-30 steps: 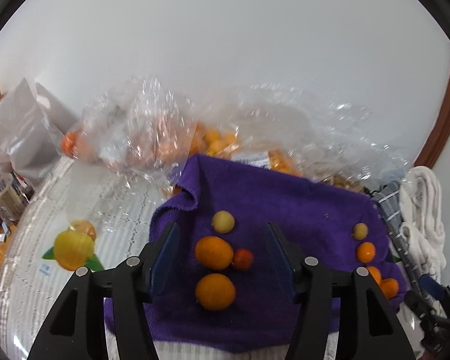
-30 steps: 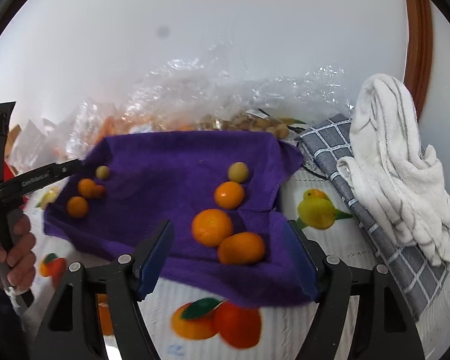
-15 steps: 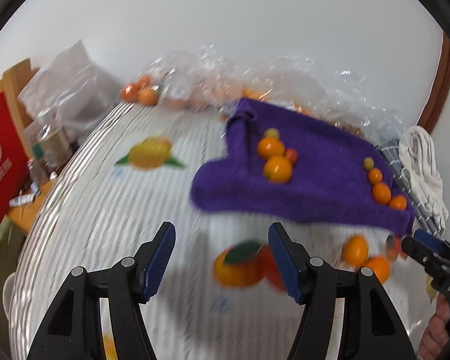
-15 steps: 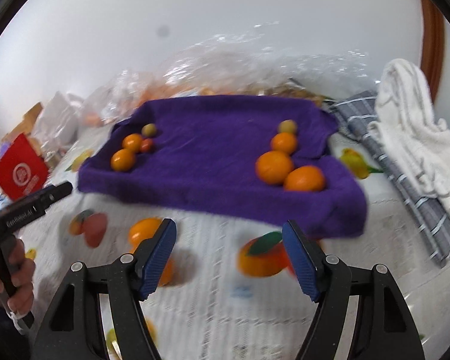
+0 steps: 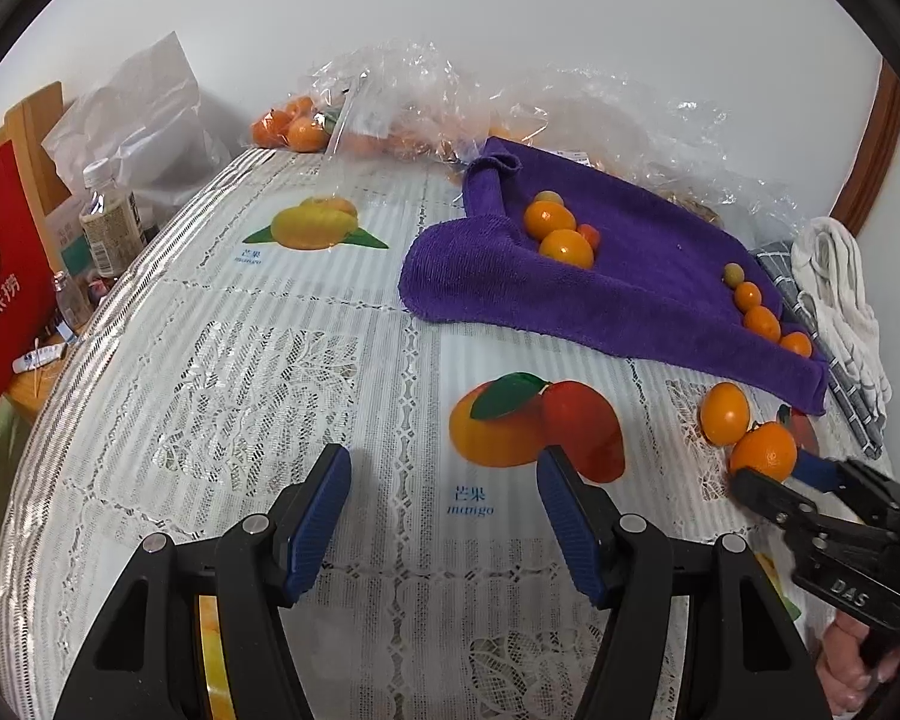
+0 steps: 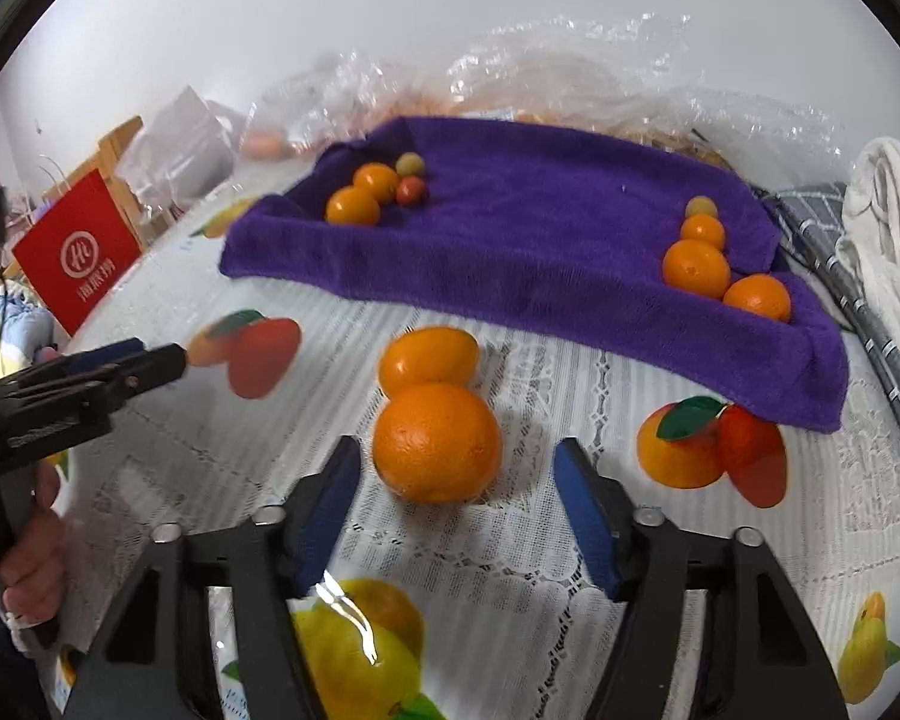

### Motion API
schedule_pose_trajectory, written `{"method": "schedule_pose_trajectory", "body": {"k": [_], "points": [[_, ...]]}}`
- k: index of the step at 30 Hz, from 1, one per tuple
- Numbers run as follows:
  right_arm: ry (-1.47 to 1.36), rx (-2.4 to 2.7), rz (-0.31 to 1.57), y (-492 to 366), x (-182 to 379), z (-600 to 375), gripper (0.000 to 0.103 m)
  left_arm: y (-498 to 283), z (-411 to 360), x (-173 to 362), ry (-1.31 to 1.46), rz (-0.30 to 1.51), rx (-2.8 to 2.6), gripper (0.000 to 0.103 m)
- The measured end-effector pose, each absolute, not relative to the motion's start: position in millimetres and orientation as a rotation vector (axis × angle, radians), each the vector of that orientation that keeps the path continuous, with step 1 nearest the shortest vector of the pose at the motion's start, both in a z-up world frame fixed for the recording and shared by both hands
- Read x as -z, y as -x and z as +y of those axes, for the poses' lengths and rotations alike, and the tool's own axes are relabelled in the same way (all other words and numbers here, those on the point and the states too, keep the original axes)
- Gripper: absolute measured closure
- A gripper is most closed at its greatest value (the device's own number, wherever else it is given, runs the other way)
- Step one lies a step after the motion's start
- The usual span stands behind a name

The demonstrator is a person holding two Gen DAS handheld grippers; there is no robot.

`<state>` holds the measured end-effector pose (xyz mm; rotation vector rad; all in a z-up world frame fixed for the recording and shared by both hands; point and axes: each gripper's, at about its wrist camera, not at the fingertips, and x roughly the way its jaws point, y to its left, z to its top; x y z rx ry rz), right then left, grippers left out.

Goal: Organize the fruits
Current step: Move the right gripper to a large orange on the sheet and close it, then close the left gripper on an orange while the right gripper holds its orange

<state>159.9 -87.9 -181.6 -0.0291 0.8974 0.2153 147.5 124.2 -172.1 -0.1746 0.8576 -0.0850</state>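
White lace-patterned tablecloth (image 5: 258, 360) printed with mangoes and lemons covers the table, with a pale wall behind. Nearest the right wrist camera, the right gripper (image 6: 456, 480) stands with its blue-padded jaws spread wide and nothing between the pads; a large orange (image 6: 437, 441) sits on the cloth just ahead of the gap, nearer the left finger, and touching its far side is a smaller orange (image 6: 429, 360). Half a second ago these two fruits lay further ahead and off to the left; now they are close and nearly centred, so this gripper has come up to them. The left gripper (image 5: 444, 510) is likewise wide apart and empty, hovering over a printed mango (image 5: 534, 426) with bare cloth between its fingers. A second ago it was right over the towel with fruit between its fingers; it has since drawn well back.

Beyond lies the purple towel (image 6: 540, 228), rumpled at its edges. On its left end sits a cluster of two oranges, a small red fruit and a pale greenish one (image 6: 378, 189); at its right end a row of four (image 6: 711, 258) runs from a pale fruit at the back to oranges at the front. Both groups look unchanged from the earlier frames.

Further back, crinkled clear plastic bags (image 5: 402, 96) hold more orange fruit, though exactly what kind is hard to tell through the film. A white cloth (image 6: 888, 222) and a grey checked cloth (image 6: 810, 210) lie at the right; a red carton (image 5: 0, 264) and bottles (image 5: 105, 216) stand at the left edge.
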Motion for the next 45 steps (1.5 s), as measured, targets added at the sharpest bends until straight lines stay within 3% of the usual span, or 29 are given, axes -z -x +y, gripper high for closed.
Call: {"method": "schedule_pose_trajectory", "body": {"k": [5,23,27,36,44,45], "points": [[0.035,-0.236,0.875,-156,179,-89,0.06,-146,123,173,0.17,0.852,0.082,0.04],[-0.007,-0.061,0.77,-120,153,-190,0.06,-140,114,167,0.154,0.828,0.102,0.042],[0.0,-0.024,0.765,-115,156,-208,0.06,-139,87,158,0.209,0.848,0.221,0.042],[-0.019,-0.032,0.787,-116,171,-222,0.06,-159,-7,159,0.05,0.852,0.278,0.04],[-0.079,-0.074,0.818,-121,175,-229,0.06,-176,-30,174,0.044,0.895,0.311,0.041],[-0.082,-0.08,0.825,-123,176,-229,0.06,-175,-30,174,0.05,0.882,0.31,0.044]]}}
